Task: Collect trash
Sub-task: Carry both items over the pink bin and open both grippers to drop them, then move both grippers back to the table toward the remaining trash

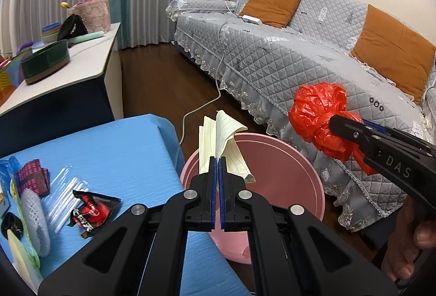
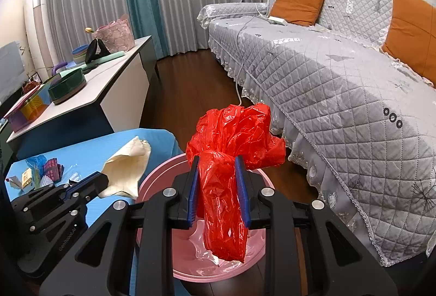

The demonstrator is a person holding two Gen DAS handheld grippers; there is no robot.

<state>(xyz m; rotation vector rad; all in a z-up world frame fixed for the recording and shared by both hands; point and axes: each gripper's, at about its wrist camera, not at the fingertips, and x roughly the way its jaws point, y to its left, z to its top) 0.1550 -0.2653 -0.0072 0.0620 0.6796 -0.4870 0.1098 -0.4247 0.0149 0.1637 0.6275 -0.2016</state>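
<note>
Left gripper (image 1: 218,159) pinching folded paper (image 1: 218,138) over pink bin (image 1: 299,159); right gripper (image 2: 216,159) clamping crumpled red bag (image 2: 234,138) (bin directly below).

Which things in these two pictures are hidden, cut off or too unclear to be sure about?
- Pink bin, right wrist view: the right gripper and its red plastic bag cover most of the inside.
- Pink bin, left wrist view: the left gripper and its yellow lined paper hide part of the bottom.
- Items on the blue table, left wrist view: cut off at the left edge.
- Black and red wrapper: print too small to read.
</note>
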